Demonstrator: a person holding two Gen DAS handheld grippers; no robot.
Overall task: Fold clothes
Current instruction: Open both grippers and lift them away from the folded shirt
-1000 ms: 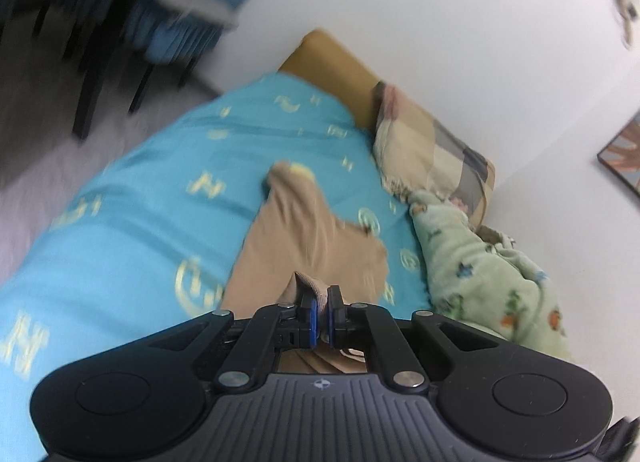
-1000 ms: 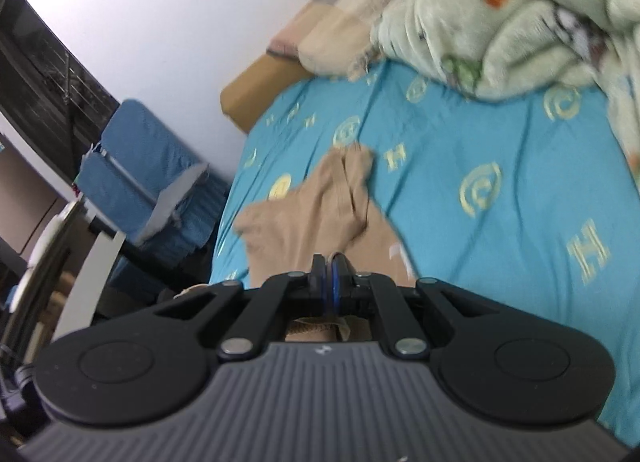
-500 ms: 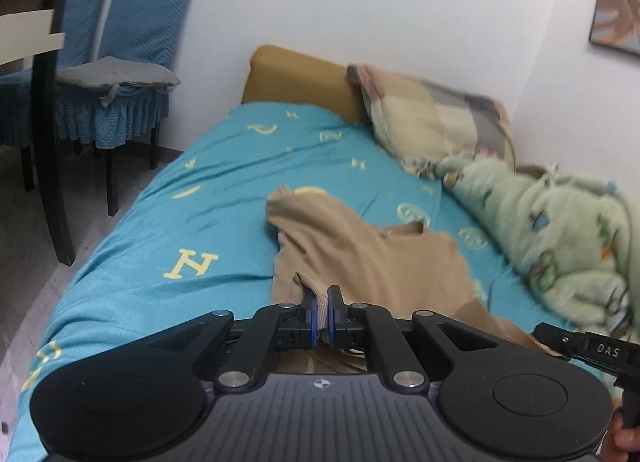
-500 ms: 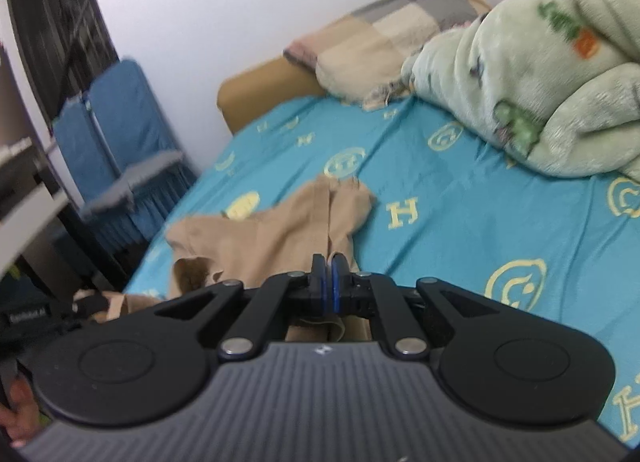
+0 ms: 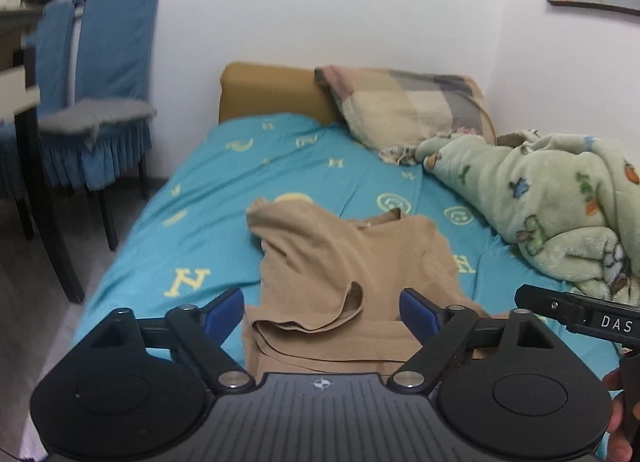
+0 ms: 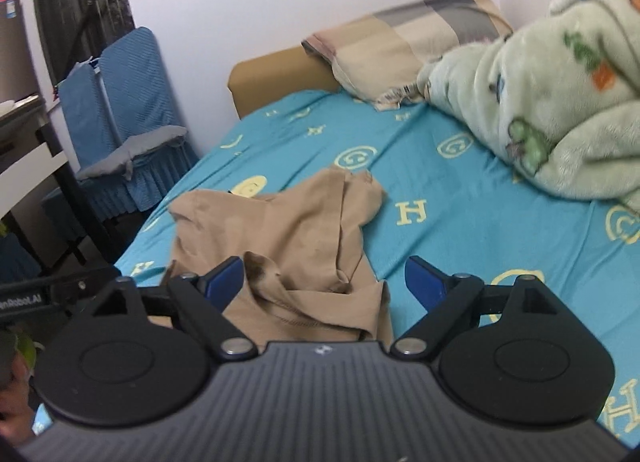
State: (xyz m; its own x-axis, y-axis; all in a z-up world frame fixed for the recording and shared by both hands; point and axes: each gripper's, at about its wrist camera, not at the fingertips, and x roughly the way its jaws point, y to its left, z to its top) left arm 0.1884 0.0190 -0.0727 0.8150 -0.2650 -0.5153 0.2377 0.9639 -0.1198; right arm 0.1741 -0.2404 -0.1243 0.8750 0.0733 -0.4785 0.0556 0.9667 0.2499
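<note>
A tan shirt (image 5: 340,262) lies crumpled on the turquoise bedsheet (image 5: 192,221), its near hem bunched in loose folds. My left gripper (image 5: 322,308) is open above the near left part of the hem and holds nothing. In the right wrist view the tan shirt (image 6: 288,229) lies with its hem folded over near me. My right gripper (image 6: 324,280) is open just above that hem and is empty. The right gripper's side also shows at the right edge of the left wrist view (image 5: 580,314).
A checked pillow (image 5: 404,105) and a green fleece blanket (image 5: 552,197) lie at the bed's far right. A mustard headboard (image 5: 264,89) stands against the white wall. Blue-covered chairs (image 5: 104,93) and a dark table leg (image 5: 44,201) stand left of the bed.
Both grippers were shut on the shirt's hem and have opened, letting the hem drop onto the bed. The shirt now lies spread further toward me.
</note>
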